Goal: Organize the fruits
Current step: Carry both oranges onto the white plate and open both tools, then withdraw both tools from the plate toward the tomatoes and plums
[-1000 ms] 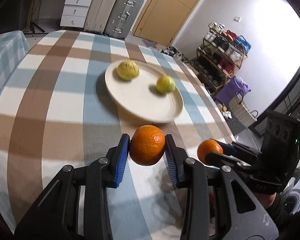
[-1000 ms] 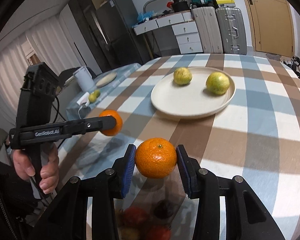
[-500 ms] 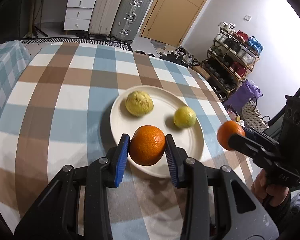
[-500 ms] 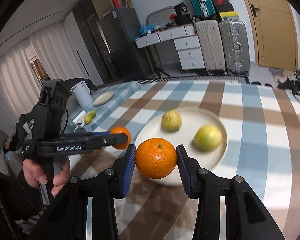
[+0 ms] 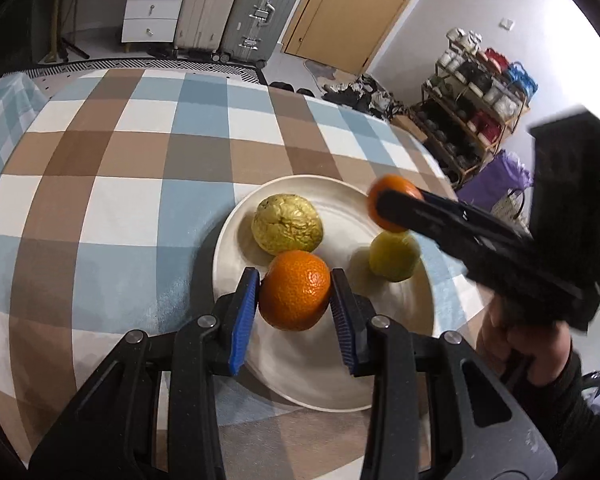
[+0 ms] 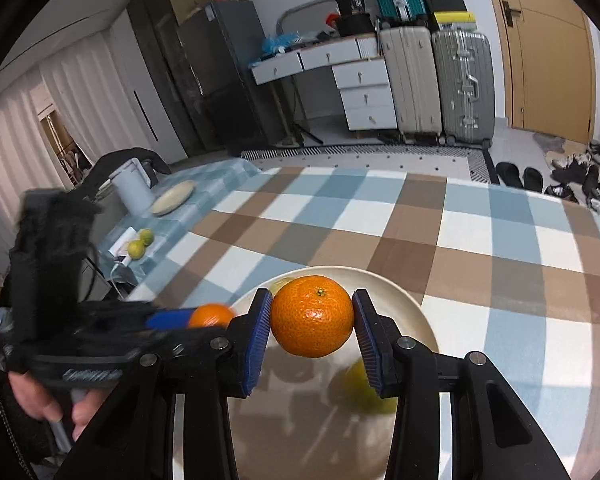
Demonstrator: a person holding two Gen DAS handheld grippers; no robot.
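Both hand-held grippers over plate w/ fruit clamped.

L hand-held gripper: blue pads pressed on either side of L orange, gripped at its widest part, prob. so round fruit could not roll out. Held above plate, toward 6 o'clock rim; contact w/ plate not determinable.

R hand-held gripper: closed on R orange, stem end up, pads at 3 and 9 o'clock of fruit. Seen from L cam as blurred orange at tip of black fingers, approx. 2 o'clock over plate, above smooth yellow-green fruit.

Plate contents: wrinkled yellow-green fruit near 11 o'clock, smooth one at 3 o'clock; apart from each other. Free space at 6 o'clock and centre; judged the reason for L approach there.

Plate on checked cloth over counter. Two small green fruits well apart on side surface, 9 o'clock in R cam.

Judged: transport nearly done, release into plate not yet made. Risk: oranges rolling into resting fruit on release.
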